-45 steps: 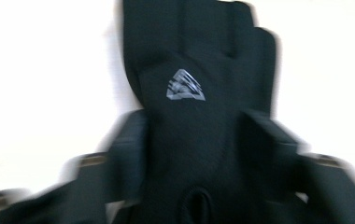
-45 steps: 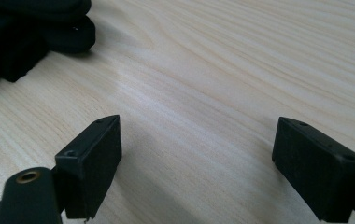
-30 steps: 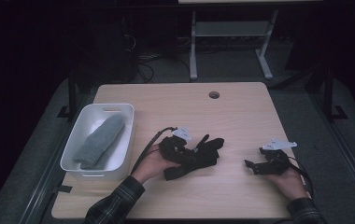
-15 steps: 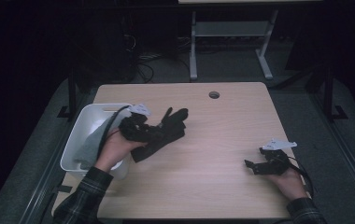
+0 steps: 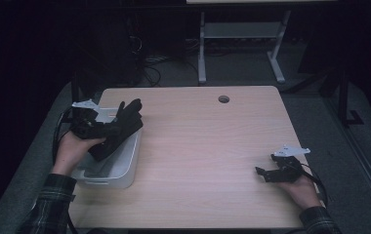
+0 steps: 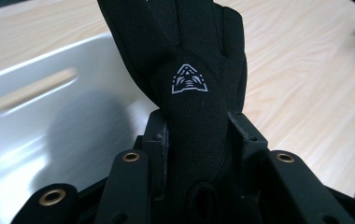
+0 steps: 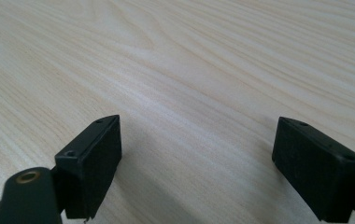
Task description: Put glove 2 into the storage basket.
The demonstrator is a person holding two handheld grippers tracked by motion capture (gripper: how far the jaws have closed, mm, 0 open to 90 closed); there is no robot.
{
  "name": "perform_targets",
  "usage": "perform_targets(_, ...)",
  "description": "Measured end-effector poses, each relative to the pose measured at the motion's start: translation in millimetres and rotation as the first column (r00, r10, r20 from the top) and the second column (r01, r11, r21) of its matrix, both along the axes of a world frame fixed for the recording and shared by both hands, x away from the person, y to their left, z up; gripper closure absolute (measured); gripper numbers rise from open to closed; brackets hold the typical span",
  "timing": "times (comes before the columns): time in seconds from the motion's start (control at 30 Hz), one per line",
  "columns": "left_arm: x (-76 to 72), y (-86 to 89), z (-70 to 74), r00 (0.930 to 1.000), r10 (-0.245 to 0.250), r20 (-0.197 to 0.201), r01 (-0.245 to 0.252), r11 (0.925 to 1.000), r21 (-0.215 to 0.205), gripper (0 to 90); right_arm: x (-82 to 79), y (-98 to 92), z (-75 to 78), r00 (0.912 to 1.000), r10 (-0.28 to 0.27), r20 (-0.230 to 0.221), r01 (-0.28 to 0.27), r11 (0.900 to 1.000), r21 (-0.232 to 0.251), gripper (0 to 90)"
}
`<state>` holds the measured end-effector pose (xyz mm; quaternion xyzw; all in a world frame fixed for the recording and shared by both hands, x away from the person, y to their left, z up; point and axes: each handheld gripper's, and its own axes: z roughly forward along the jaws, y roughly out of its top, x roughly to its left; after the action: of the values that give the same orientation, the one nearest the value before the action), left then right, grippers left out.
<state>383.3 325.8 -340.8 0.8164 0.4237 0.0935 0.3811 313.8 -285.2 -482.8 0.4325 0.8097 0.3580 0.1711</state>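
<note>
Pale wooden bench (image 5: pixel 213 146) carries a white bin (image 5: pixel 120 165), above which the left claw (image 5: pixel 106 129) pinches a soft, light, floppy black glove (image 6: pixel 185 70) by its cuff, best held there, while the right claw (image 5: pixel 266 173) rests wide and empty.

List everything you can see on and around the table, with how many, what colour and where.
Black fabric glove with a white triangular logo: one, black, clamped in the left gripper over the bin's right rim.
White plastic rectangular bin: one, white, at the table's left edge.
Light wooden table with a round cable hole: one, pale wood, centre of the high view.
Metal frame legs: pale grey, on the floor beyond the table.
Cables: dark, on the floor behind the table; number unclear.
Left gripper: one, black, in the person's left hand, shut on the glove.
Right gripper: one, black, fingers apart over bare wood, in the right hand.
Plaid sleeves: two, dark, bottom corners.
</note>
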Motion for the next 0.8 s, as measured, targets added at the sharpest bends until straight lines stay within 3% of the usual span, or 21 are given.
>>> perform_targets(0.13,5.3,18.2,-10.1,0.9985,0.048,-0.026,-0.047,0.9987,0.019,63.3,0.1,0.1,0.0,1.0,-0.001,0.0,0.001,1.0,0.0,15.6)
perform_targets(0.3,8.4,28.7,-27.5,0.9939,0.09,-0.063,-0.088,0.9955,0.035,61.2,0.1,0.1,0.0,1.0,-0.001,0.0,0.001,1.0,0.0,15.6)
perform_targets(0.37,8.7,30.2,-31.5,0.9929,0.106,-0.055,-0.103,0.9928,0.061,52.5,0.2,0.1,0.0,1.0,-0.001,0.0,0.001,1.0,0.0,15.6)
perform_targets(0.43,9.2,31.8,-33.9,0.9894,0.138,-0.043,-0.136,0.9888,0.062,37.3,0.2,0.1,0.0,1.0,-0.001,0.0,0.001,1.0,0.0,15.7)
perform_targets(0.53,8.3,33.0,-28.9,0.9878,0.156,-0.002,-0.155,0.9862,0.058,24.9,0.1,0.1,0.0,1.0,-0.001,0.0,0.001,1.0,0.0,15.7)
perform_targets(0.7,5.8,27.9,-19.5,0.9851,0.166,0.043,-0.169,0.9842,0.054,19.2,0.1,0.1,0.0,1.0,-0.001,0.0,0.001,1.0,0.0,15.6)
perform_targets(0.8,2.3,15.8,-13.7,0.9888,0.132,0.069,-0.135,0.9898,0.044,18.1,0.1,0.1,0.0,1.0,-0.001,0.0,0.001,1.0,0.0,15.6)
